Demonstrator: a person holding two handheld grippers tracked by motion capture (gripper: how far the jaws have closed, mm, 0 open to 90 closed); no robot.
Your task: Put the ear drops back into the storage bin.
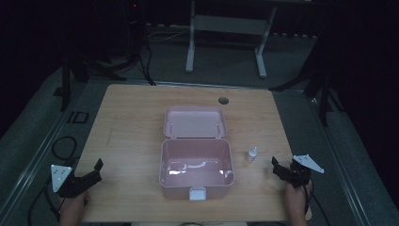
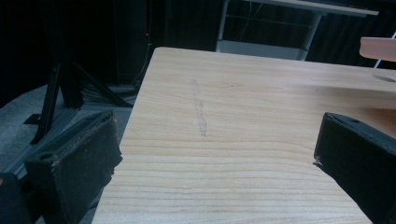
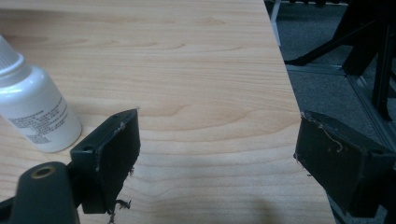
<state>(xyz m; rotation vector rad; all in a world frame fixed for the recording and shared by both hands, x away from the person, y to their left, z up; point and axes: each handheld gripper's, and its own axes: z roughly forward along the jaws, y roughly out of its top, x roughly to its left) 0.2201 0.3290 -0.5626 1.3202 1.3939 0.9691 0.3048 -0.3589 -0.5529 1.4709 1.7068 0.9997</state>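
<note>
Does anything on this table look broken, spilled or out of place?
Nothing spilled or toppled. The pink box sits open and looks empty, and the small white bottle stands upright beside it. Only oddities: frayed threads on the right gripper pads, and a faint scuff mark on the table.

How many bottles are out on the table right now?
1. A small white bottle stands upright on the table, just right of the open pink box and ahead of the right claw. The box's visible inside holds no bottle.
</note>
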